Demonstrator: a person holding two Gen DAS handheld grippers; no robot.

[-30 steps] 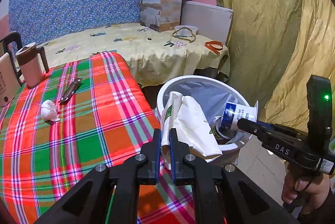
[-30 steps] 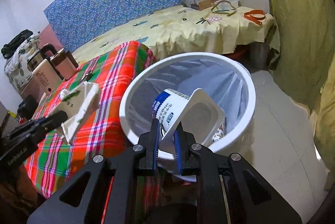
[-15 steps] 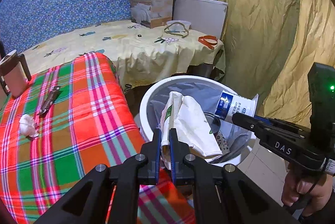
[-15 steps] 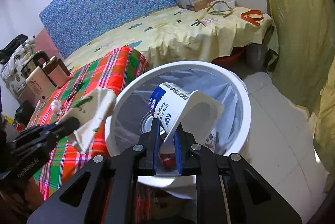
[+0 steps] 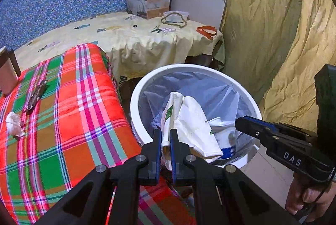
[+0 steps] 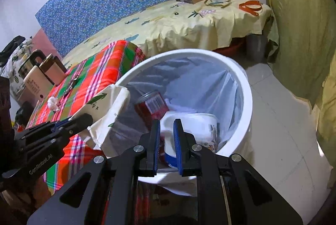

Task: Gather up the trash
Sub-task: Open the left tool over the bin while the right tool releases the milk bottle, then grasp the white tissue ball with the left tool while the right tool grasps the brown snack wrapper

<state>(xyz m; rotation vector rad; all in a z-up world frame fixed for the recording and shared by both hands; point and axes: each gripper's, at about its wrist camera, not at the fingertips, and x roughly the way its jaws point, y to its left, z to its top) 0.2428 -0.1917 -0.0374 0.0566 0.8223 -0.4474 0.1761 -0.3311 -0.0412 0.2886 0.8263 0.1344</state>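
The plaid blanket (image 5: pixel 63 120) in red, green and orange covers the surface on the left, and just beside its edge stands the white trash bin (image 5: pixel 136 103) with a pale blue liner. Inside the bin lies a red jar (image 6: pixel 152 106) with a barcode label. The white paper bag (image 5: pixel 189 124) with green print hangs over the open bin; the left gripper (image 5: pixel 166 147) is closed on its lower edge, and the bag is pinched between the blue pads. The white cup (image 6: pixel 193 126) with a blue band is inside the bin on its side, near the front rim; the right gripper (image 6: pixel 167 145) is nearly closed, its pads on the cup's rim. On the blanket, well apart from the bin, rest a dark flat wrapper (image 5: pixel 36 94) and a small crumpled white tissue (image 5: pixel 14 124)
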